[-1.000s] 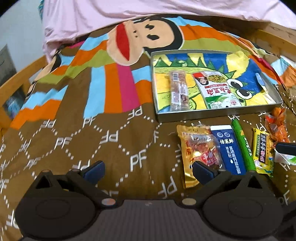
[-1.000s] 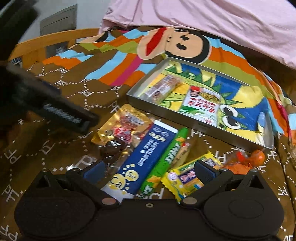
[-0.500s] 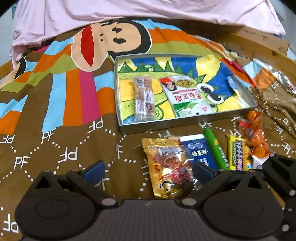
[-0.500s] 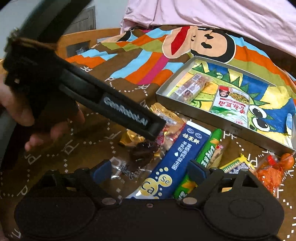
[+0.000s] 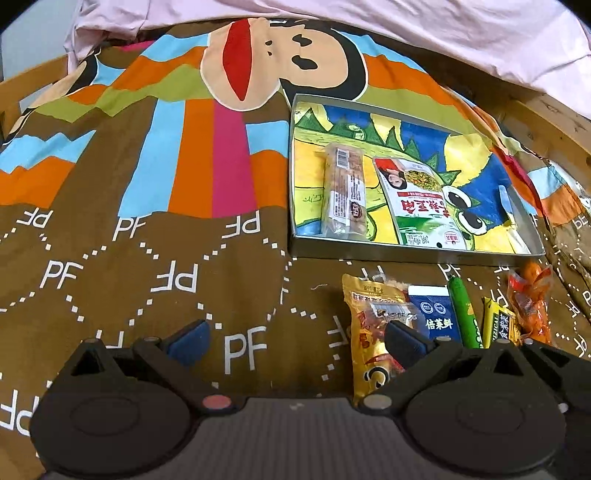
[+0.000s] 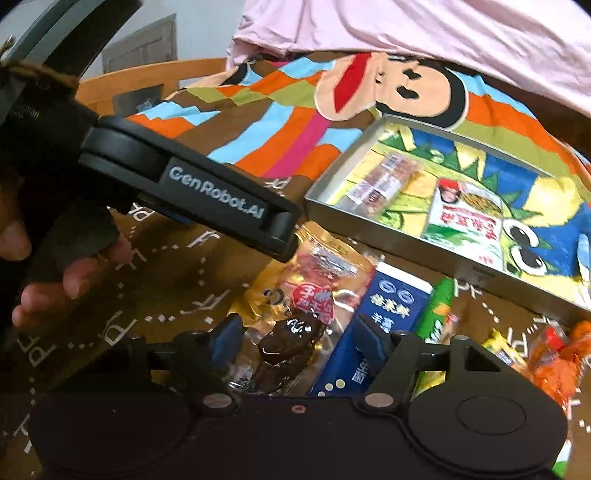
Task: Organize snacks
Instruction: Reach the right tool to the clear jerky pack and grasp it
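A gold snack packet (image 6: 314, 295) with dark meat inside lies on the bedspread between the fingers of my right gripper (image 6: 299, 339). Its jaws are closing around the packet, and I see no pad pressing on it. My left gripper (image 5: 295, 338) is open and holds nothing. Its right fingertip (image 5: 404, 339) hangs over the same gold packet (image 5: 365, 325). From the right wrist the left gripper's finger (image 6: 221, 201) reaches across above the packet. The metal tray (image 5: 406, 254) holds a long bar (image 5: 345, 192) and a green-white packet (image 5: 421, 203).
Beside the gold packet lie a blue packet (image 5: 437, 314), a green stick (image 5: 463, 314), a yellow packet (image 5: 498, 325) and an orange packet (image 5: 532, 310). A hand (image 6: 74, 273) holds the left gripper. A wooden bed rail (image 6: 147, 77) and pink bedding (image 5: 406, 26) border the spread.
My right gripper's jaws have narrowed around the gold packet. The left gripper has swung in from the left, reaching further over that packet.
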`<state>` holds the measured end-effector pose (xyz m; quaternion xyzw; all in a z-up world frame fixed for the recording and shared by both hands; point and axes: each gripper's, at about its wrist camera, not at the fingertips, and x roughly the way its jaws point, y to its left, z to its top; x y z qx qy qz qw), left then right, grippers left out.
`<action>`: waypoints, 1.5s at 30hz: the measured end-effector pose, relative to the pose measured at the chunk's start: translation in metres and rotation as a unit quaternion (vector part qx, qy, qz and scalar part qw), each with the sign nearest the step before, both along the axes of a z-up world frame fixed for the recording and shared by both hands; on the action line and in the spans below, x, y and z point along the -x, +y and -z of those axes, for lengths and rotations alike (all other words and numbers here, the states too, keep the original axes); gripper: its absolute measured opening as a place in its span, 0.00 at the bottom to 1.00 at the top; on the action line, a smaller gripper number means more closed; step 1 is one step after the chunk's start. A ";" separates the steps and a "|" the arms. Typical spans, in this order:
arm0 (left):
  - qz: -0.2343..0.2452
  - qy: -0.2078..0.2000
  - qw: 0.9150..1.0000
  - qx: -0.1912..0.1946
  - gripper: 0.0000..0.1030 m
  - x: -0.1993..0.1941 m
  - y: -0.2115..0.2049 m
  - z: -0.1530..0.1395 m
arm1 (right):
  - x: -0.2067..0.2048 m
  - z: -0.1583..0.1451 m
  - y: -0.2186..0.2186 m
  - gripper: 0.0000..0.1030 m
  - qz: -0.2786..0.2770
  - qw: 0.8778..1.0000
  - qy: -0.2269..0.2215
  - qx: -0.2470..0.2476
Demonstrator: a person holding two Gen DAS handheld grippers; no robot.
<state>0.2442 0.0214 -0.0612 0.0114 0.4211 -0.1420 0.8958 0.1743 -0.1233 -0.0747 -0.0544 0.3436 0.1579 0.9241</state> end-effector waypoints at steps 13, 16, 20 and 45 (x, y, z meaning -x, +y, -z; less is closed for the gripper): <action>0.062 -0.012 0.998 -0.003 0.99 0.008 -0.016 0.005 | 0.013 -0.002 -0.035 0.55 0.083 0.994 0.036 0.066; 0.091 -0.011 0.996 -0.017 0.98 0.009 -0.025 0.015 | 0.012 -0.001 -0.034 0.55 0.073 0.995 0.032 0.060; 0.111 -0.012 0.993 -0.044 0.95 0.009 -0.032 0.025 | 0.005 -0.005 -0.049 0.58 0.090 0.994 0.061 0.000; 0.105 -0.002 0.994 -0.038 0.38 0.014 -0.044 0.019 | -0.020 -0.002 -0.086 0.46 0.163 0.972 0.100 -0.135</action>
